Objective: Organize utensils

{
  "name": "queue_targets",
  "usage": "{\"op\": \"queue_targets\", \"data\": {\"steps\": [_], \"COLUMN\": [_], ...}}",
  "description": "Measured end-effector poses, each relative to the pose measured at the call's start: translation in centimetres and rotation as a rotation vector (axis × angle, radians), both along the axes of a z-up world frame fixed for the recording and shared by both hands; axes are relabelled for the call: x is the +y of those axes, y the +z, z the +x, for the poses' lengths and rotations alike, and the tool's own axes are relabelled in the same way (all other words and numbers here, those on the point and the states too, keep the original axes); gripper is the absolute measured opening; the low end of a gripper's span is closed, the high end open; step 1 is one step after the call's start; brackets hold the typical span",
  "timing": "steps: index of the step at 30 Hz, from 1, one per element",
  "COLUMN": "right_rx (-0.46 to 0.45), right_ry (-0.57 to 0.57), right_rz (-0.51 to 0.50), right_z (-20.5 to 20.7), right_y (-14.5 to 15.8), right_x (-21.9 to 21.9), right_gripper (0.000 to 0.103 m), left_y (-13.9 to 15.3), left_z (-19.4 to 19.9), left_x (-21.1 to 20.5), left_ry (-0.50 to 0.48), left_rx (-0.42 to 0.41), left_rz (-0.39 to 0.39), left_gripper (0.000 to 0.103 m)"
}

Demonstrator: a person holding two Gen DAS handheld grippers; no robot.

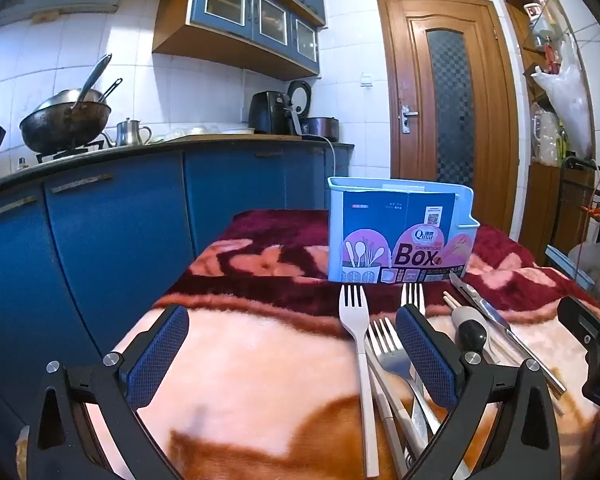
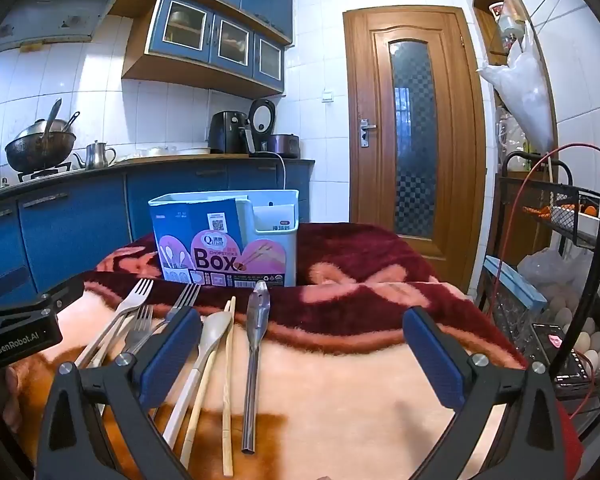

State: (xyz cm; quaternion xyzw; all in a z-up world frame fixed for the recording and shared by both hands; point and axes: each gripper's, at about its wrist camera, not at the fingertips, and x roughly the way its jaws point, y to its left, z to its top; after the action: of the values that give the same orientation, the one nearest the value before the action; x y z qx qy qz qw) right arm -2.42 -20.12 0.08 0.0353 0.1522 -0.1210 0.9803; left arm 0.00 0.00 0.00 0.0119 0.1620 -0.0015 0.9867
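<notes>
- Your left gripper [image 1: 292, 354] is spread wide, grasping nothing; the white fork [image 1: 358, 356] lies between its fingers, near the right one.
- Your right gripper [image 2: 302, 356] is likewise released (nothing held); wooden chopsticks [image 2: 229, 380] and a steel utensil [image 2: 254, 360] lie between its fingers.
- The blue chopsticks box [image 2: 224, 238] stands beyond your fingertips.

**Open tongs over a row of cutlery**

The left tongs [image 1: 292, 356] stand wide open above the blanket-covered worktop [image 1: 236, 364], holding nothing. A white fork [image 1: 359, 364] and metal forks [image 1: 388, 350] lie by the right pad. The blue utensil box [image 1: 400, 232] stands farther back.
</notes>
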Motion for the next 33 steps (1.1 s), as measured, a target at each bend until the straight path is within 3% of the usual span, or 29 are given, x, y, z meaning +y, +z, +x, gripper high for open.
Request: {"op": "queue_targets", "data": {"steps": [33], "right_rx": [0.004], "right_ry": [-0.002], "right_rz": [-0.006], "right_z": [-0.07], "right_y": [-0.03], "right_x": [0.00], "right_gripper": [0.103], "left_y": [0.11], "left_z": [-0.03], "left_x": [0.15], "left_ry": [0.003], "left_rx": [-0.005], "left_rz": [-0.001], "left_gripper": [0.103]}}
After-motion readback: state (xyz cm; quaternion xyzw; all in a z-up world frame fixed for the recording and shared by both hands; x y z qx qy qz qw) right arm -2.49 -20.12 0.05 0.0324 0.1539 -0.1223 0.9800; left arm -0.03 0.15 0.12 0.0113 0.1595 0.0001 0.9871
